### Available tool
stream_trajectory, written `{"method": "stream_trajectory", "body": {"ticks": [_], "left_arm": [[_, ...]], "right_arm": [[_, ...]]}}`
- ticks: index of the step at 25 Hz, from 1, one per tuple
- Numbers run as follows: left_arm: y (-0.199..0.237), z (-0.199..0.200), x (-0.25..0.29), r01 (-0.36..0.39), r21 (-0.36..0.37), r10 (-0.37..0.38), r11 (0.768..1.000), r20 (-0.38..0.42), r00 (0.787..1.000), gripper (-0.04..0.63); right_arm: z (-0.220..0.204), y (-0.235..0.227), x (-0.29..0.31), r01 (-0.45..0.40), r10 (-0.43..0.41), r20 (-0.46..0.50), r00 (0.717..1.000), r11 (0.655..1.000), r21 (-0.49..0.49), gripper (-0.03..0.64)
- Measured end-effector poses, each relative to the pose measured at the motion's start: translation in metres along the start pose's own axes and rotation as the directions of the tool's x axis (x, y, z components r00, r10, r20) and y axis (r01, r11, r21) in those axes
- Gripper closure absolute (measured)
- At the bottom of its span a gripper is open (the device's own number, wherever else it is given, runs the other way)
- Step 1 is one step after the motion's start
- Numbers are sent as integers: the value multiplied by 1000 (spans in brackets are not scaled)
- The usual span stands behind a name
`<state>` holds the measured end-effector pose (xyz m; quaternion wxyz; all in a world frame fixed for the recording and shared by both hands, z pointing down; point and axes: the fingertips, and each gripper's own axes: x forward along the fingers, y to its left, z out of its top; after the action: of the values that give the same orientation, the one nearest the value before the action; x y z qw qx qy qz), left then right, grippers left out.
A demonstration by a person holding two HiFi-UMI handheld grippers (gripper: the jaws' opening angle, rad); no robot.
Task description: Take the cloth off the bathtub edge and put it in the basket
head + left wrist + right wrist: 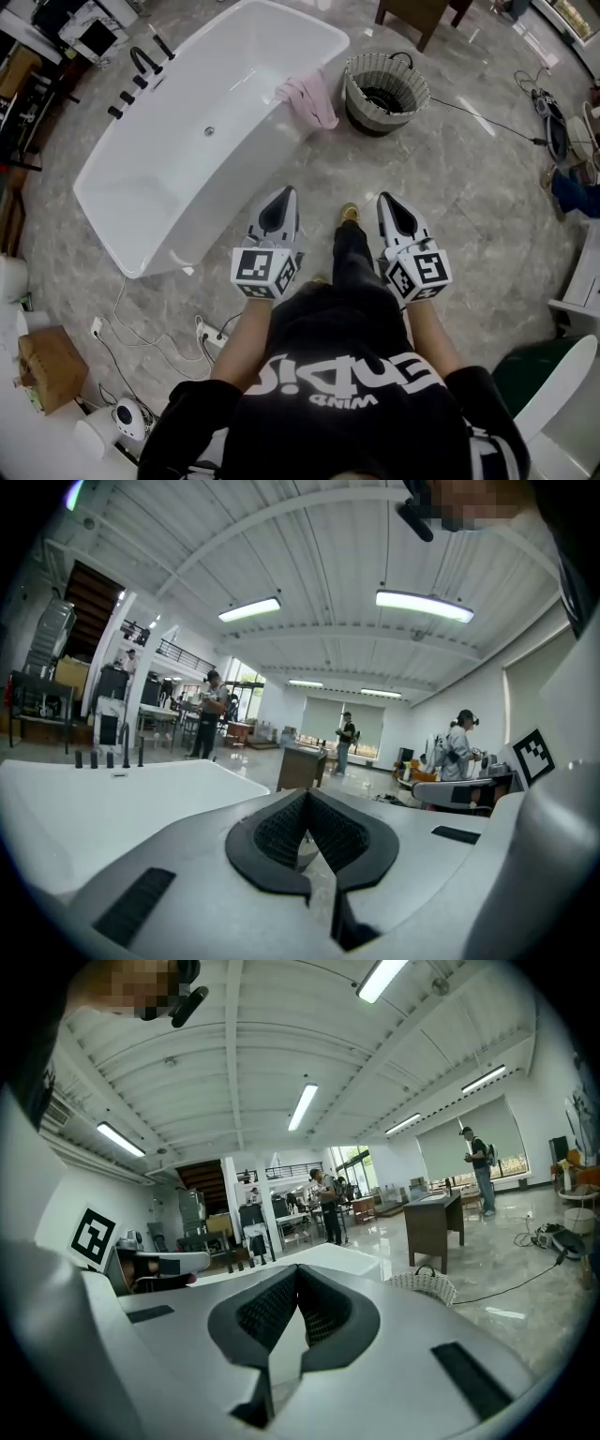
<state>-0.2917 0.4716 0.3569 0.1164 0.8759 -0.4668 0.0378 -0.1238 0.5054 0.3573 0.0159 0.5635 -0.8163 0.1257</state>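
Note:
A pink cloth point(310, 97) hangs over the near right edge of the white bathtub point(141, 197). Right of it on the floor stands a round woven basket point(384, 92) with a dark inside; its rim also shows in the right gripper view as the basket point(424, 1285). Both grippers are held in front of the person, well short of the cloth. My left gripper point(281, 199) is shut with nothing in it, tips together in the left gripper view point(307, 795). My right gripper point(388, 201) is likewise shut and empty, its tips meeting point(296, 1271).
Black taps point(141, 70) stand at the tub's far end. A cable point(487, 120) runs from the basket across the marble floor. A dark wooden desk point(422, 14) stands beyond the basket. A cardboard box point(47, 367) and sockets lie at lower left. Several people stand further back.

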Motion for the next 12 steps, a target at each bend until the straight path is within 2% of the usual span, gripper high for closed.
{"method": "stream_trajectory", "body": {"ticks": [6, 12], "left_arm": [[18, 15, 57, 4, 6, -4, 1000, -4, 1000, 586], [35, 42, 120, -7, -6, 7, 1000, -8, 1000, 586]], "right_arm": [[13, -30, 50, -12, 12, -10, 1000, 1000, 5, 607], [48, -72, 108, -37, 37, -20, 999, 999, -2, 607]]}}
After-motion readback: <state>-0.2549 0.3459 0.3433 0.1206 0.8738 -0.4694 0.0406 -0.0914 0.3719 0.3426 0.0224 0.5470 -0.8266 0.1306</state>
